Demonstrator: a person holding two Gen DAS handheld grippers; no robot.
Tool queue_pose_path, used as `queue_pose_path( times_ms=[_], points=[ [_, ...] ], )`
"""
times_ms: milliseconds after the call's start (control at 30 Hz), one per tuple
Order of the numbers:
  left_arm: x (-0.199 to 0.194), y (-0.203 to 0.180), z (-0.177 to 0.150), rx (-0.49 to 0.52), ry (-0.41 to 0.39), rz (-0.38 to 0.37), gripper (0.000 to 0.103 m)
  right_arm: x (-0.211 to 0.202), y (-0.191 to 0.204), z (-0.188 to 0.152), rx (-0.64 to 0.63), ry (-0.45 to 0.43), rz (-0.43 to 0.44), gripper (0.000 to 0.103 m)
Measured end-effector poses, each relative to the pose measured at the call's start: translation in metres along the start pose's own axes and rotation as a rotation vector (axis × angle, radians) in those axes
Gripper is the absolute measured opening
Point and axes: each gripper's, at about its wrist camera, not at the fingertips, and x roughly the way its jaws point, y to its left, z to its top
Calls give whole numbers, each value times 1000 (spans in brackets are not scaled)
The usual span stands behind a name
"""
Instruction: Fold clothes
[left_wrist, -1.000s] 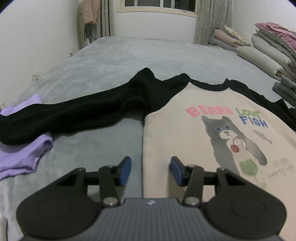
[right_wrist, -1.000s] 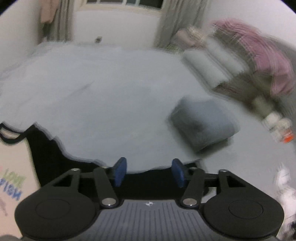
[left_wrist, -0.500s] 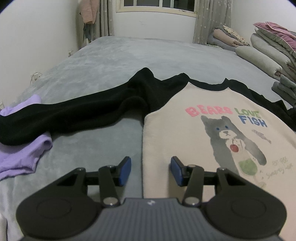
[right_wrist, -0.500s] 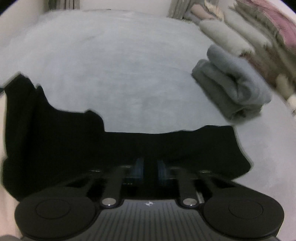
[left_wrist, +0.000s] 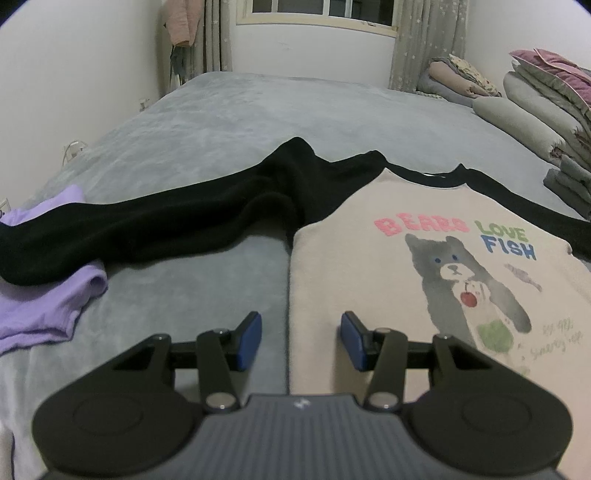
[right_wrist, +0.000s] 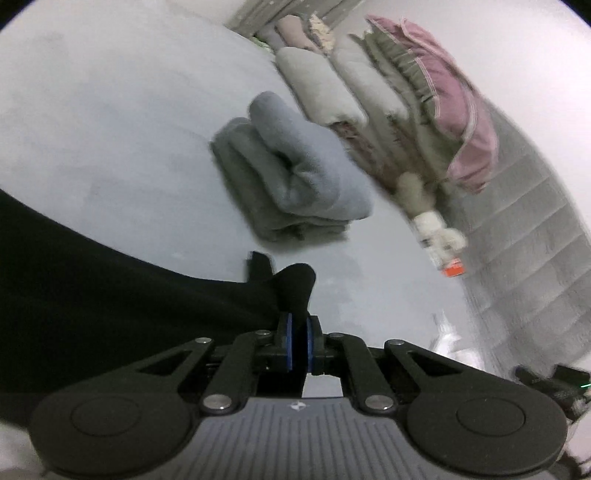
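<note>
Counting first: one sweatshirt (left_wrist: 388, 295), cream body with a bear print and black sleeves, lying face up on the grey bed (left_wrist: 295, 122). One purple garment (left_wrist: 40, 306) sits at the bed's left edge, partly under the cuff end of the left sleeve (left_wrist: 129, 232). One folded grey blanket (right_wrist: 291, 177) lies to the right, just beside a stack of folded quilts (right_wrist: 388, 92) along the wall.

Left gripper (left_wrist: 300, 341) hovers low over the sweatshirt's left side seam — jaws wide apart, holding nothing; one blue pad over bare bed, the other over cream fabric.

Right gripper (right_wrist: 298, 345) has its jaws closed on the end of the right sleeve (right_wrist: 122, 295), black cloth bunching up between the pads. This view is motion-blurred, so finer detail is unclear.

Edges: the left sleeve stretches out to the left, nearly to the bed edge near the wall. Open room — the far half of the bed up to the window (left_wrist: 321, 11) is bare, and there is a clear grey strip between the right sleeve end and the folded blanket.
</note>
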Motion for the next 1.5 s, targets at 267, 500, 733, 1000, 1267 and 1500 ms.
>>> queue_pose_path(
  times_ms=[267, 500, 733, 1000, 1267, 1500],
  points=[
    [-10, 24, 12, -78, -35, 4, 45, -33, 31, 8, -97, -81, 37, 28],
    [-48, 102, 32, -256, -148, 150, 47, -119, 49, 29, -73, -281, 308, 47],
    [-82, 181, 31, -450, -198, 306, 49, -250, 133, 32, -252, -513, 754, 48],
    [-100, 226, 24, -590, -228, 280, 49, -385, 229, 25, -453, -743, 1113, 46],
    [-124, 252, 13, -694, -299, 293, 49, -462, 296, 27, -496, -802, 1344, 42],
    [-120, 270, 6, -775, -299, 259, 49, -492, 340, 22, -512, -784, 1376, 5]
  ],
)
